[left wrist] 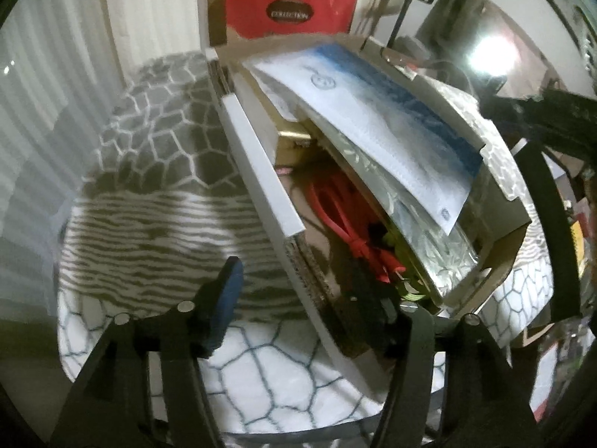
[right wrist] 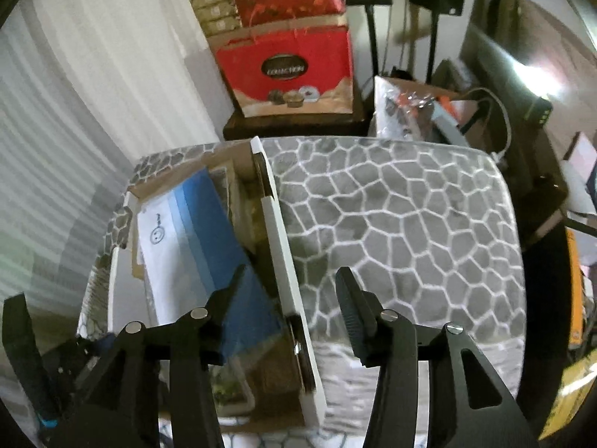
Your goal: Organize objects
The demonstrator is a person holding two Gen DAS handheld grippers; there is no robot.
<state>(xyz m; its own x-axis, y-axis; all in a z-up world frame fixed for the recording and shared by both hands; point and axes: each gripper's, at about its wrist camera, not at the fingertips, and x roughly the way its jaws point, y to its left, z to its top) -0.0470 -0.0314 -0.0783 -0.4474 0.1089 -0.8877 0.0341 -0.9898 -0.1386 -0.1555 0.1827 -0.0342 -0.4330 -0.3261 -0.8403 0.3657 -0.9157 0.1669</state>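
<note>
An open cardboard box with a white wall (left wrist: 261, 164) stands on a grey patterned mat (left wrist: 156, 142). Inside lie a blue and white pouch (left wrist: 377, 119), a silver foil pack (left wrist: 421, 231) and red cables (left wrist: 347, 209). My left gripper (left wrist: 306, 298) is open and straddles the box's white wall: the left finger is outside, the right finger inside among the cables. In the right wrist view my right gripper (right wrist: 294, 306) is open and straddles the same white wall (right wrist: 283, 254), left finger over the blue pouch (right wrist: 209, 224), right finger over the mat (right wrist: 403, 216).
A red gift bag (right wrist: 291, 67) stands on a dark stand behind the mat. A box of packaged clutter (right wrist: 421, 112) and a cable are at the back right. A white curtain (right wrist: 74, 112) hangs on the left.
</note>
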